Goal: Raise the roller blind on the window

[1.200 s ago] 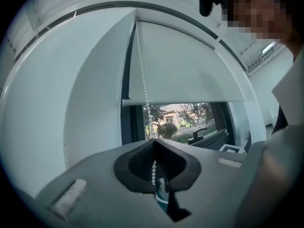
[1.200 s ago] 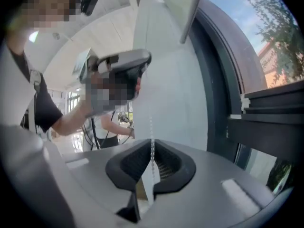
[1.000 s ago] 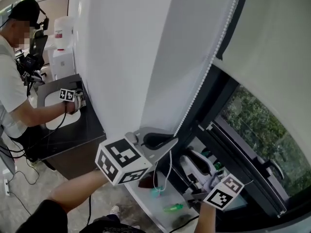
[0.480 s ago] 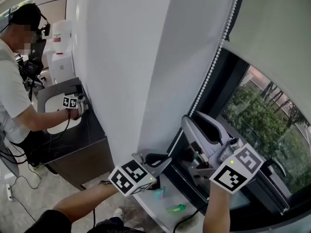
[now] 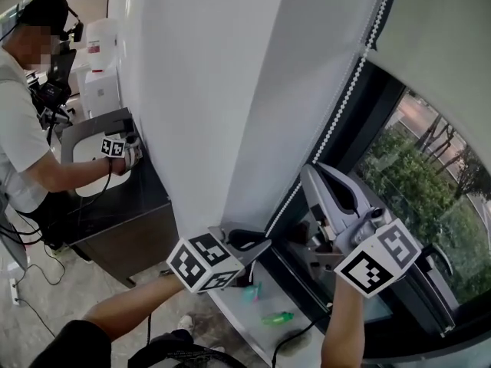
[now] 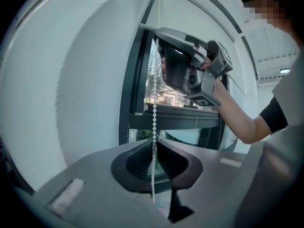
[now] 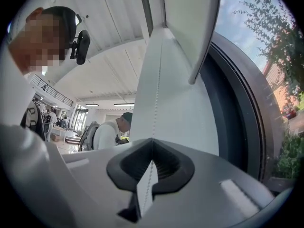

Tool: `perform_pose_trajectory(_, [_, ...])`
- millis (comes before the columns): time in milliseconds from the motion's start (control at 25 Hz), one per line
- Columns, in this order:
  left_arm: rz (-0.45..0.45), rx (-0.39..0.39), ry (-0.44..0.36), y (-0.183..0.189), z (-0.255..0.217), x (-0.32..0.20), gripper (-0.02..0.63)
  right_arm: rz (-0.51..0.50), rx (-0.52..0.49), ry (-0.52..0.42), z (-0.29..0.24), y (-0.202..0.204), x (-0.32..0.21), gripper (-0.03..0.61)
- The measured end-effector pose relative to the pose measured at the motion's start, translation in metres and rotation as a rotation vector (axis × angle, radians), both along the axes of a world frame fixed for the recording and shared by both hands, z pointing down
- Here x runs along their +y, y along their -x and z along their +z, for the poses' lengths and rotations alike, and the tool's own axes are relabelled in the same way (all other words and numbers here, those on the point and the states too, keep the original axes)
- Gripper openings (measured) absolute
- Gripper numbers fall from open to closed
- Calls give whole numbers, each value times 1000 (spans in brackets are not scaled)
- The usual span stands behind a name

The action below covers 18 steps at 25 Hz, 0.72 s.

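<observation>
A white bead chain (image 5: 337,121) hangs beside the dark window frame (image 5: 383,129). The roller blind (image 5: 437,44) covers the top of the window, and trees show below its hem. My left gripper (image 5: 261,245) is low on the chain, which runs taut between its jaws (image 6: 154,141); they are beginning to open. My right gripper (image 5: 308,169) is higher up, its jaws closing onto the same chain (image 7: 153,140). In the left gripper view the right gripper (image 6: 159,36) grips the chain (image 6: 155,94) well above. The chain (image 7: 158,89) climbs the white wall next to the blind's hem (image 7: 202,37).
A wide white pillar (image 5: 199,90) stands left of the window. Small green objects (image 5: 276,318) lie on the sill below. At far left another person (image 5: 23,129) works with a gripper (image 5: 115,148) at a dark counter (image 5: 123,205).
My right gripper rose from down by the sill and closed on the chain higher up. My left gripper went down with the chain. The blind's hem sits higher, showing more window.
</observation>
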<state>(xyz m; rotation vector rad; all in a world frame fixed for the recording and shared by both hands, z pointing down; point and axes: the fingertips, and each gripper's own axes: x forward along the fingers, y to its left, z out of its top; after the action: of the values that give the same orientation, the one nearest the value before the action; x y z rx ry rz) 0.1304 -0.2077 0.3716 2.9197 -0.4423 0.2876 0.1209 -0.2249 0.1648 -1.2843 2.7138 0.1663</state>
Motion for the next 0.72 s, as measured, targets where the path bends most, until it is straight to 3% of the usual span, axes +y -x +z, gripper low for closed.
perform_pose_trajectory(80, [-8,71,38,5,-22,0,103,16,7,-6,-1,-7,3,6])
perform_pose_trajectory(200, [-15,208,33,13,-71,-1,107,32,30,4,6,-18,5,6])
perform_pose_trajectory(320, [-8,293,-18,23,-114,-4,108,37,43,27,31,-17,6,6])
perform_pose_trajectory(560, [40,302,-80,22,-148,-7,108,50,89,134,107,-16,8,6])
perform_pose_trajectory(720, [50,242,-132,5,-145,-8,107,32,98,247,166,-11,12,6])
